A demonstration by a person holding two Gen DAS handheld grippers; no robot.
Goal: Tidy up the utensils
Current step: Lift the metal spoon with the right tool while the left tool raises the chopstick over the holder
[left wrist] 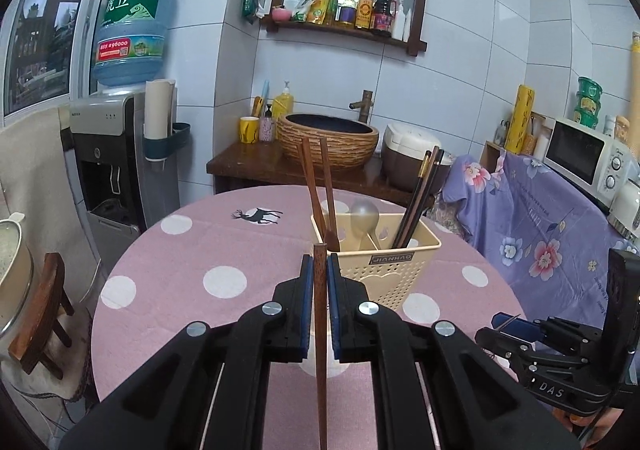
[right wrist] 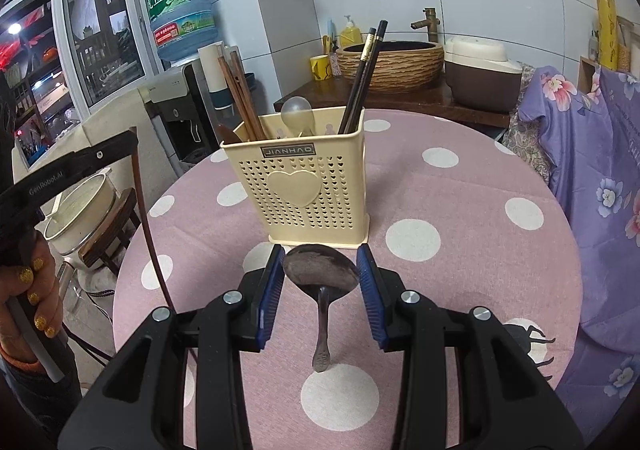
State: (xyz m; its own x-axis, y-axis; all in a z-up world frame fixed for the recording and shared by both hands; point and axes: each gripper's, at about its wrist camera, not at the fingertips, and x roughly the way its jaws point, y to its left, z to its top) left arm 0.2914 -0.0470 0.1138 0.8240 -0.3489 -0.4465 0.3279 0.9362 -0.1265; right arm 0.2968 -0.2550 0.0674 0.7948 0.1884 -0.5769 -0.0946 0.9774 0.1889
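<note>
Chopstick (left wrist: 320, 330) first: a slim brown wooden stick sits pinched between the blue pads of the left tool (left wrist: 319, 270), its top end poking up just past the fingertips and pointing toward the cream utensil holder (left wrist: 384, 270), its lower length running down out of view. It looks light and stiff, so a grip near the middle should keep it from swinging; smooth wood could slide through the pads if the hold loosens.

On the holder's near side, seen from the other camera, a metal spoon (right wrist: 320, 278) lies on the pink polka-dot desk (right wrist: 460, 270), bowl toward the holder, handle pointing back toward the right tool (right wrist: 320, 270). That tool stands wide, its pads either side of the bowl and apparently not touching it. The spoon looks hard and slick and lies flat on the cloth; I'd judge the narrow neck or handle a surer place to pinch than the rounded bowl.

The holder (right wrist: 296, 189) stands upright on the desk. Inside it are brown wooden chopsticks (right wrist: 240, 97) in its left part, a pale plastic spoon (right wrist: 296, 109) in the middle, and dark chopsticks (right wrist: 362, 81) to the right. Beyond the holder, a basin (right wrist: 390, 57) sits on a wooden counter.
</note>
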